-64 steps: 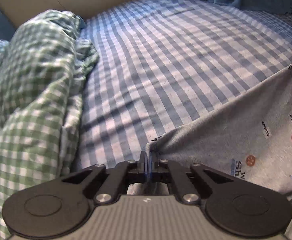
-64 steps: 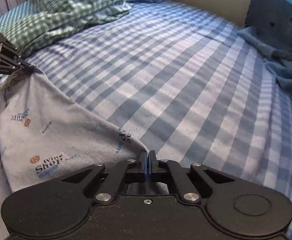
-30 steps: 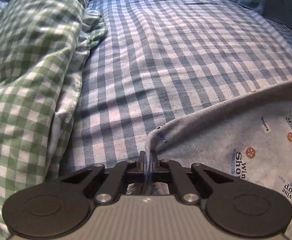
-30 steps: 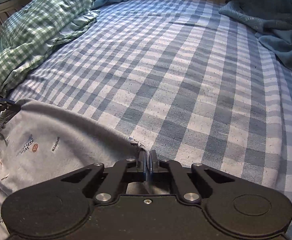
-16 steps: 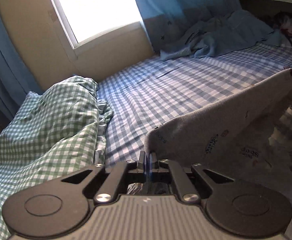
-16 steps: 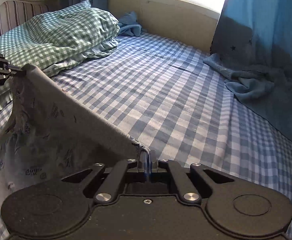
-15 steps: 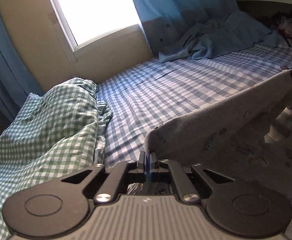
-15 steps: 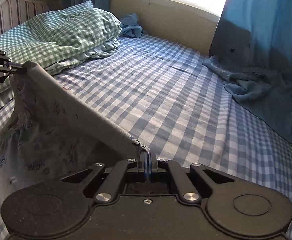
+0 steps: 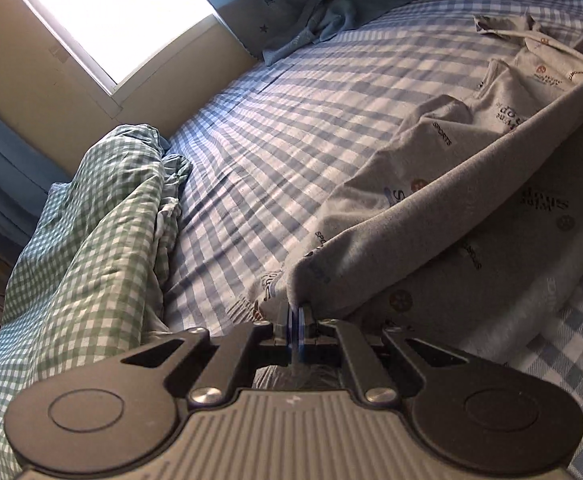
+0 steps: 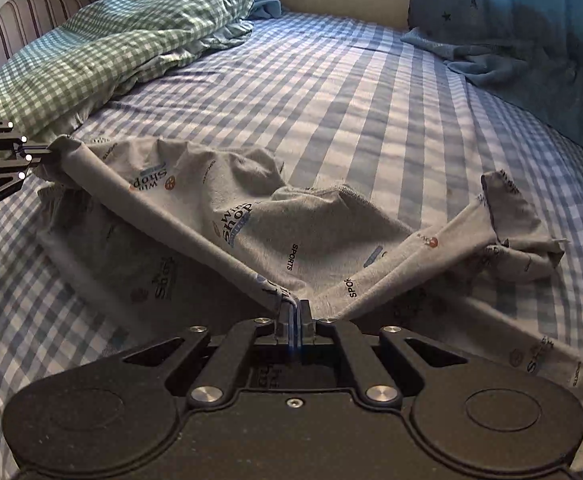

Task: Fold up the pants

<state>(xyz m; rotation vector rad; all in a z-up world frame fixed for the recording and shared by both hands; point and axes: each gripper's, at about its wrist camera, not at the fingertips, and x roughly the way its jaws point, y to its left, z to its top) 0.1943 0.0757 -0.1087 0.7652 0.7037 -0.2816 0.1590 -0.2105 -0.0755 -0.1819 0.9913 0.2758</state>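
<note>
The left gripper (image 9: 296,312) has its jaws pressed together on one corner of the grey printed pants (image 10: 251,216), and the right gripper (image 10: 293,306) pinches the opposite corner the same way. A taut fabric edge runs between the two jaws, raised off the blue checked bedsheet (image 10: 331,92). Ahead of both jaws the rest of the pants sags onto the sheet in loose ridges, and one leg (image 10: 507,236) lies bunched and twisted ahead and to the right of the right jaws.

The main risk is probably that crumpled leg: laying the held edge down over it would trap the wrinkles inside the fold. Each pinch takes only a small bite of cloth, so a sharp tug could pull a corner free. The green checked pillow (image 9: 83,240) left of the left jaws could snag a wide swing.
</note>
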